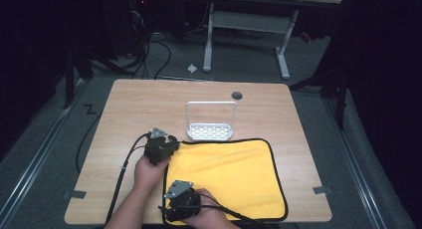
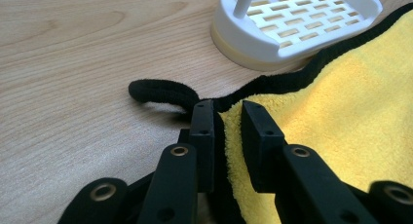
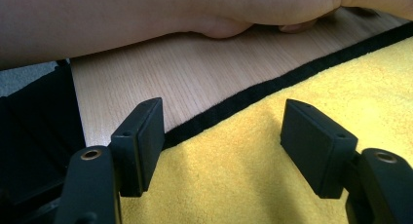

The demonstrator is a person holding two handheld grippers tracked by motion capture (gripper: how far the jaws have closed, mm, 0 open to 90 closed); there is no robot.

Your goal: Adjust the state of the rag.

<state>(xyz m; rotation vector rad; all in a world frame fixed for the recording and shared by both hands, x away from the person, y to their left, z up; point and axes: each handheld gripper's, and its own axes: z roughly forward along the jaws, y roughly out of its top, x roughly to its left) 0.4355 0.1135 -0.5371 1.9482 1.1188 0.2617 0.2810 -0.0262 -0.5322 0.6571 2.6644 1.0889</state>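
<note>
High view: wooden table point(image 1: 149, 99); yellow cloth point(image 1: 229, 174) with black hem, lying flat from the centre toward 5 o'clock; white slotted rack point(image 1: 210, 131) with tall loop handle, touching the cloth's far edge at 12 o'clock of it. Left gripper point(image 1: 166, 143) at the cloth's far-left corner, at 10 o'clock of it; right gripper point(image 1: 183, 201) at its near-left corner, at 7 o'clock. Left gripper view: jaws nearly together, clamped on the hem at the corner of the cloth point(image 2: 341, 121); black hanging loop point(image 2: 163, 91) lies on the table at 11 o'clock of the jaws; rack point(image 2: 297, 24) at 1 o'clock, its base touching the hem. Right gripper view: jaws wide apart, low over the cloth point(image 3: 272, 185), nothing between them but fabric; hem runs from 8 to 2 o'clock; forearm point(image 3: 146, 19) across the top.
</note>
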